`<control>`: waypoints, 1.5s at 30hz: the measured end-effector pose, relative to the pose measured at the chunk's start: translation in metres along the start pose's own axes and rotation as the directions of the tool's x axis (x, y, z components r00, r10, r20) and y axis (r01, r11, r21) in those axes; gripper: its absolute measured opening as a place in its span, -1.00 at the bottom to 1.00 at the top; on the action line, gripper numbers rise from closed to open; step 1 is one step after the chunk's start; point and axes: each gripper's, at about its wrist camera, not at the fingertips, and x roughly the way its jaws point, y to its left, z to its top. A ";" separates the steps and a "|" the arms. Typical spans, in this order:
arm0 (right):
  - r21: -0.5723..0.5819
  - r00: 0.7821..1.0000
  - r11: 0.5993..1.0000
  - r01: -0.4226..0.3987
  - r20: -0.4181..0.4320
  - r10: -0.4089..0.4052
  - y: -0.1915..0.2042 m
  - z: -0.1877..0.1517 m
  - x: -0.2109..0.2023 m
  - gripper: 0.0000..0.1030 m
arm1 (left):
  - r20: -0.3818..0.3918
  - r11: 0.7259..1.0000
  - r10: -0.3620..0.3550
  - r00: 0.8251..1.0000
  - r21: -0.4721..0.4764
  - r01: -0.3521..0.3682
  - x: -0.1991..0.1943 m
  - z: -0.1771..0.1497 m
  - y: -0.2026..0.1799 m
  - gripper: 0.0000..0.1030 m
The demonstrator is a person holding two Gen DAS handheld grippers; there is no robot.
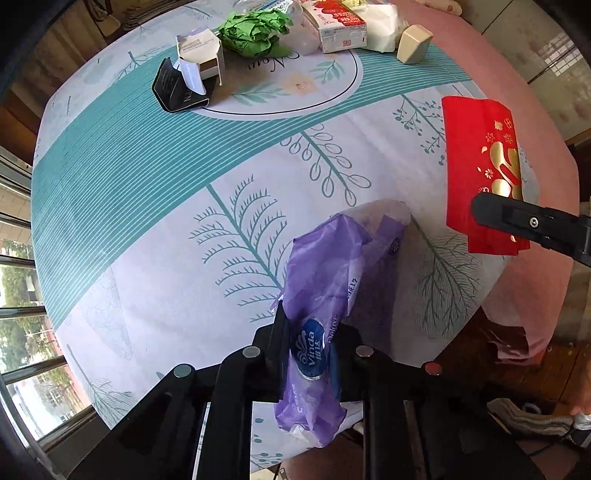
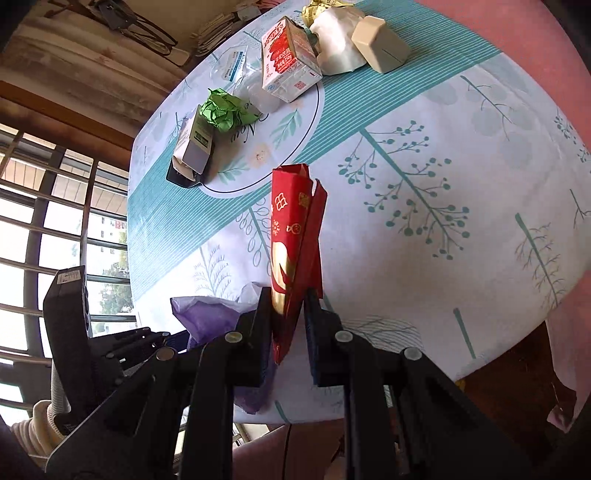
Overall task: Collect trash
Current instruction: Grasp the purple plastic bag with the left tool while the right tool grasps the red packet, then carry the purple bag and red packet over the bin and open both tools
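Observation:
My left gripper [image 1: 308,343] is shut on a purple tissue wrapper [image 1: 325,280], crumpled and hanging over the near part of the table. The same purple tissue wrapper [image 2: 210,314] shows at lower left in the right wrist view. My right gripper [image 2: 286,308] is shut on a red and gold paper packet [image 2: 293,236], folded and pointing up. From the left wrist view that red packet [image 1: 480,162] hangs at the right, pinched by the right gripper's black finger [image 1: 517,221]. More trash lies at the table's far side.
On the round table with a teal leaf-print cloth [image 1: 184,206] lie a green crumpled paper [image 1: 255,29], a red and white carton [image 2: 286,61], a small grey box [image 1: 201,55] on a black card [image 1: 173,88], white paper [image 2: 338,40] and a beige block [image 2: 382,46]. Barred windows stand at left.

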 end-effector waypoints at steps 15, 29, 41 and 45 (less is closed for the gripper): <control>-0.244 0.995 0.965 -0.095 -0.061 0.082 -0.093 -0.048 -0.086 -0.74 | 0.253 0.962 0.123 0.960 -0.268 -0.052 -0.072 -0.062 -0.127 -0.70; -0.281 0.968 0.955 -0.093 -0.251 0.021 -0.180 -0.149 -0.067 -0.74 | 0.193 0.968 0.135 0.972 -0.234 -0.088 -0.022 -0.135 -0.183 -0.70; -0.196 0.916 0.980 0.028 -0.387 -0.103 -0.266 -0.238 0.083 -0.74 | 0.000 0.956 -0.001 1.000 -0.295 0.001 0.177 -0.186 -0.161 -0.70; -0.196 0.898 0.978 0.065 -0.417 -0.143 -0.295 -0.255 0.146 -0.73 | -0.020 0.954 0.006 1.000 -0.299 -0.011 0.233 -0.188 -0.148 -0.64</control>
